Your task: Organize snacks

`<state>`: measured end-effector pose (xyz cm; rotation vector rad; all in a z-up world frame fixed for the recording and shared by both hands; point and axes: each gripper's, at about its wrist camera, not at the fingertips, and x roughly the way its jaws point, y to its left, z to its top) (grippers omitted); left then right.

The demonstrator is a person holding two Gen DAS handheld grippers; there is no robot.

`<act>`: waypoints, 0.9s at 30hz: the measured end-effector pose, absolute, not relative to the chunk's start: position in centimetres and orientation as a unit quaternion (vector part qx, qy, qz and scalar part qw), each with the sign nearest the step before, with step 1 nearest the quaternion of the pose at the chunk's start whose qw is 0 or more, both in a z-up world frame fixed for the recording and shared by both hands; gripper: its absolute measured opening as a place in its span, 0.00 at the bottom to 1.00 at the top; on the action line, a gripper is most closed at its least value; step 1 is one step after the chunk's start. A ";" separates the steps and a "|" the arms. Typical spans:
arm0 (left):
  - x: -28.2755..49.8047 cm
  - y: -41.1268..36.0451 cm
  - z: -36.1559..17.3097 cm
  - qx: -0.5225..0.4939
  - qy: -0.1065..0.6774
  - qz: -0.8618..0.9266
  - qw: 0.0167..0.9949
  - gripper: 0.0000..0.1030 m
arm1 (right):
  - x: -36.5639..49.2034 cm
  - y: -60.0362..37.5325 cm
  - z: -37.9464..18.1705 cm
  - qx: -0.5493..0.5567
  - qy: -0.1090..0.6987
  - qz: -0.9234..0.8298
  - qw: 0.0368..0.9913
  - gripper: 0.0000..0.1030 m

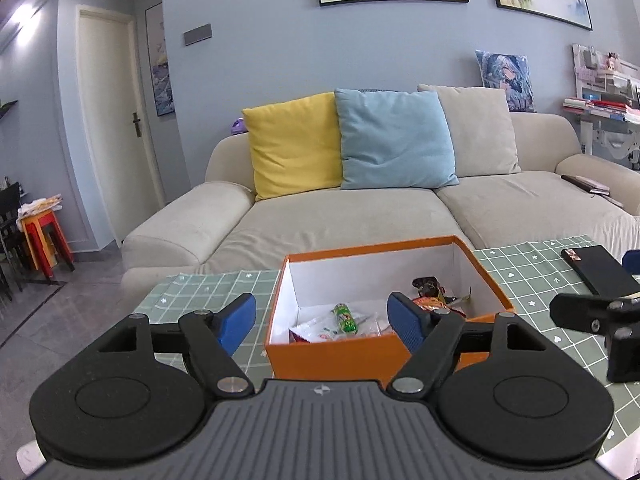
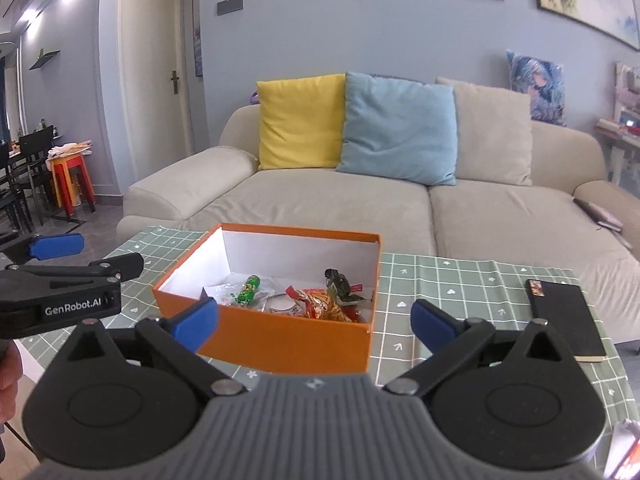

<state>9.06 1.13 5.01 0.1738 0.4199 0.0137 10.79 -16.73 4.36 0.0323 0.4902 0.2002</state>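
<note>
An open orange box (image 1: 332, 354) (image 2: 280, 344) with a white inside stands on the green checked tablecloth (image 1: 208, 284) (image 2: 460, 280). Several snack packets lie in it: a green packet (image 1: 345, 318) (image 2: 249, 290), an orange-red bag (image 2: 322, 304) (image 1: 430, 303), a dark packet (image 2: 338, 282) (image 1: 426, 286) and white packets (image 1: 320, 330). My left gripper (image 1: 324, 320) is open and empty, just in front of the box. My right gripper (image 2: 316, 322) is open and empty, in front of the box's near wall. The left gripper's body (image 2: 60, 296) also shows at the left of the right wrist view.
A black phone-like slab (image 1: 598, 270) (image 2: 564, 316) lies on the cloth right of the box. A beige sofa (image 1: 360, 216) (image 2: 340, 196) with yellow, blue and beige cushions stands behind the table. Red and orange stools (image 1: 44, 236) stand at the far left.
</note>
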 end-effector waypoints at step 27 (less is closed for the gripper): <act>8.7 0.8 -0.4 0.088 0.308 -0.004 0.947 0.85 | 10.0 -15.5 -1.2 0.000 0.295 0.070 0.953 0.96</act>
